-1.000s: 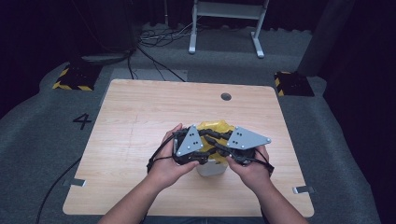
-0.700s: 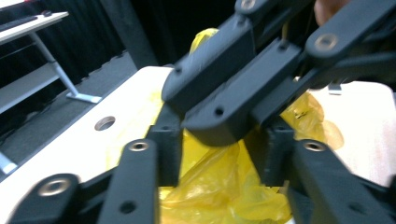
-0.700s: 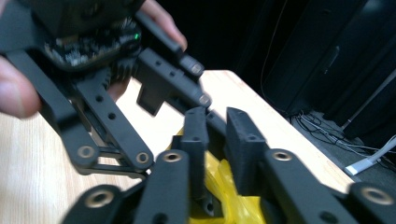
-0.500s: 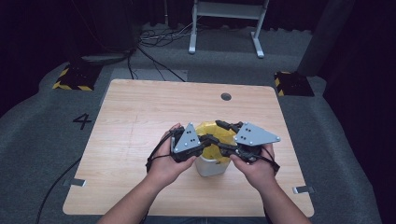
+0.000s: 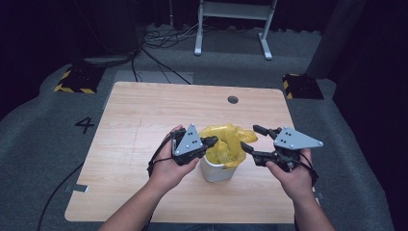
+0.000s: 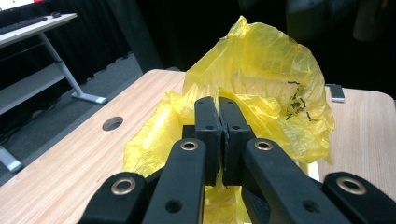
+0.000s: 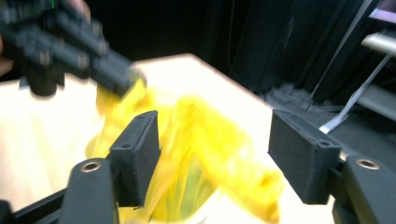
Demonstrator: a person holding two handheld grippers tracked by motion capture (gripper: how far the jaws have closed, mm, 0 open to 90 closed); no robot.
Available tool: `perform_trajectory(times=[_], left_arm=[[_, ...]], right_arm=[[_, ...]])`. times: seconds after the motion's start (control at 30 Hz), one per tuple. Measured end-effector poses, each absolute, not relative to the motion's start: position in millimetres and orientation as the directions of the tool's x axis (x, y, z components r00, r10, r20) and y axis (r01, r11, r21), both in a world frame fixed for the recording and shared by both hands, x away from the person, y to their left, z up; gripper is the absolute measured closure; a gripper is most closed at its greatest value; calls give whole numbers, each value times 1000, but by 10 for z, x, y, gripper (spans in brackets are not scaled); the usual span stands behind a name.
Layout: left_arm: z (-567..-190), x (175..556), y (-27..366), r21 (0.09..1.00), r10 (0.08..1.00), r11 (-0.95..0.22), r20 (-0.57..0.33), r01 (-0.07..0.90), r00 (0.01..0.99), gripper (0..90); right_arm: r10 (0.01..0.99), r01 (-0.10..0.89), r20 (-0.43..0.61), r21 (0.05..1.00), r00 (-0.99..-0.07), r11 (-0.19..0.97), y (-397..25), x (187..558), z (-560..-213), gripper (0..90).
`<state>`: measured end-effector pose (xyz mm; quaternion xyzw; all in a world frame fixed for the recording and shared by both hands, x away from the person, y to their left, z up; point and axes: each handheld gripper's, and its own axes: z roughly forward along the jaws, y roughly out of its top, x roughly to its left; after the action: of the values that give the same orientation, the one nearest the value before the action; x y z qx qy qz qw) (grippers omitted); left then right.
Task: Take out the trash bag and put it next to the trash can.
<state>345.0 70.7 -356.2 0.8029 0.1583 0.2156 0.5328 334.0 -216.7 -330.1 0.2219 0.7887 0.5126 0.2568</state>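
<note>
Two hand-held grippers at a pale wooden surface [image 5: 144, 125], one per hand, both forearms entering from the near edge and angled inward toward the middle.

Item: crumpled yellow plastic bag [image 5: 227, 142], thin and translucent, seated in a small white round container [image 5: 215, 172] that stands on the surface toward the near edge, between the two hands. The bag's upper part billows above the container's rim; in the left gripper view the bag [image 6: 261, 70] rises as a tall lobe behind the fingers, with dark specks on its inner face.

Item: left gripper [image 5: 211, 142], held in the left hand [image 5: 168, 163], palm wrapped under the body, grey three-cornered plate upward, pointing right toward the bag. Its fingers [image 6: 208, 126] are pressed together, pinching a fold of the yellow plastic at the container's left rim.

Item: right gripper [image 5: 252, 139], held in the right hand [image 5: 293, 175], wrist a little bent, pointing left toward the bag. Its fingers [image 7: 140, 154] are spread wide apart, the bag [image 7: 205, 154] lying blurred between and beyond them; contact cannot be told.

Also: round cable hole [image 5: 233, 100] near the surface's far edge.
</note>
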Motion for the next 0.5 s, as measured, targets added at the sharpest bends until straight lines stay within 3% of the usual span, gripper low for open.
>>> perform_trajectory(times=[0.1,0.17,0.23,0.33,0.5], left_arm=[[-3565,3444,666,920,468,-392,178,23,866,833],[-3569,3447,633,917,461,-399,179,23,869,656],[-3574,3456,611,913,460,-407,182,24,869,520],[-3576,3476,601,912,448,-409,188,13,874,447],[-3562,3484,556,905,421,-425,218,-22,880,412]], right_arm=[[595,131,-160,900,-788,416,-2159,3379,-3409,478],[571,146,-149,887,-807,438,-2133,3417,-3445,741],[554,141,-157,878,-817,457,-2087,3437,-3439,878],[538,120,-169,880,-826,460,-2005,3438,-3391,897],[474,72,-182,880,-862,469,-1763,3424,-3291,900]])
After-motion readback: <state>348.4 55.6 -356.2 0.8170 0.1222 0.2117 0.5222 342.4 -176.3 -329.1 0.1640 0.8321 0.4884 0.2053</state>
